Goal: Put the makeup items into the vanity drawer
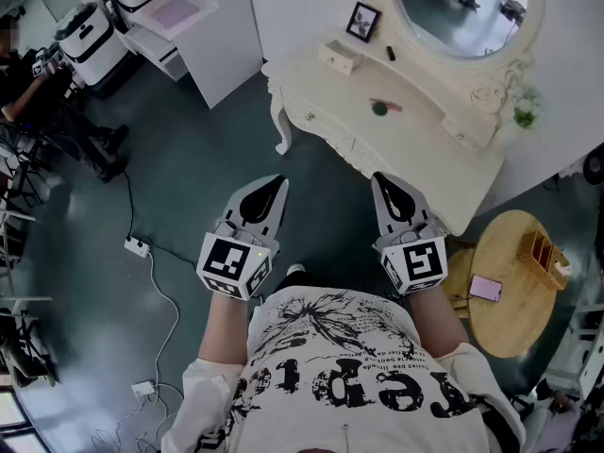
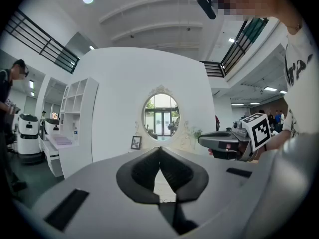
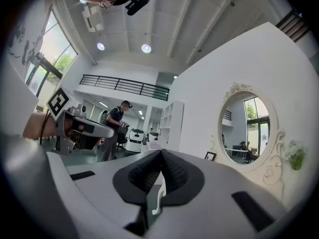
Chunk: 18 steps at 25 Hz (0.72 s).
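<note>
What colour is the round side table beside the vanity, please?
The round side table is light natural wood, best seen in the head view.

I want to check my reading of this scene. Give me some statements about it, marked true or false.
The left gripper is shut and empty. True.
The right gripper holds a pink phone. False: it is shut and empty; the phone lies on the round wooden side table.
A small round dark green item lies on the cream vanity table. True.
The black picture frame lies flat. False: it stands upright beside the oval mirror.
</note>
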Tool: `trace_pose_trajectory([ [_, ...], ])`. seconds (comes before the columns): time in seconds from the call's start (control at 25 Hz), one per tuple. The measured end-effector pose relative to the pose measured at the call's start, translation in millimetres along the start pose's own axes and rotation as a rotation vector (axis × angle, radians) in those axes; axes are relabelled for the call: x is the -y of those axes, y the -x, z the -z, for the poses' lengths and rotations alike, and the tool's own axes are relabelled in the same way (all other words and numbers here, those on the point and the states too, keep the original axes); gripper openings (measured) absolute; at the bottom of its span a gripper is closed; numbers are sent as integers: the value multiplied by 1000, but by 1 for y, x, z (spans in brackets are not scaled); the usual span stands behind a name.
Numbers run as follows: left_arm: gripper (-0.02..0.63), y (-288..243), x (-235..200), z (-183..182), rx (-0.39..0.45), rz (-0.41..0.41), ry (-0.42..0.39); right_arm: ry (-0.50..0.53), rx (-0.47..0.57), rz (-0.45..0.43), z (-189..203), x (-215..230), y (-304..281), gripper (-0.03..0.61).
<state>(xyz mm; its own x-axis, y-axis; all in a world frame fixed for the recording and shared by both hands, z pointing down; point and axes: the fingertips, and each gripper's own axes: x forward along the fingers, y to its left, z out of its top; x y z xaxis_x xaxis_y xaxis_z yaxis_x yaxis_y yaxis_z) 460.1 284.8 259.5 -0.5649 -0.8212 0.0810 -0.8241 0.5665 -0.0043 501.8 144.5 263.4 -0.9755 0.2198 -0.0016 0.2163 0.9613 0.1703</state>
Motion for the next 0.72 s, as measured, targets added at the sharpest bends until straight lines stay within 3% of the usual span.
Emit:
trace_pose_trajectory([
  [0.6,12,-30,10,8,-25,2,10,-51,0,-7,13,26,-2,14],
  [0.64,12,-33,11,9,-29,5,10,-56,4,-11,14,28,-4,50],
  [0.72,12,-40,11,11,-41,10,8,-47,3,-31,15,31,-11,432],
])
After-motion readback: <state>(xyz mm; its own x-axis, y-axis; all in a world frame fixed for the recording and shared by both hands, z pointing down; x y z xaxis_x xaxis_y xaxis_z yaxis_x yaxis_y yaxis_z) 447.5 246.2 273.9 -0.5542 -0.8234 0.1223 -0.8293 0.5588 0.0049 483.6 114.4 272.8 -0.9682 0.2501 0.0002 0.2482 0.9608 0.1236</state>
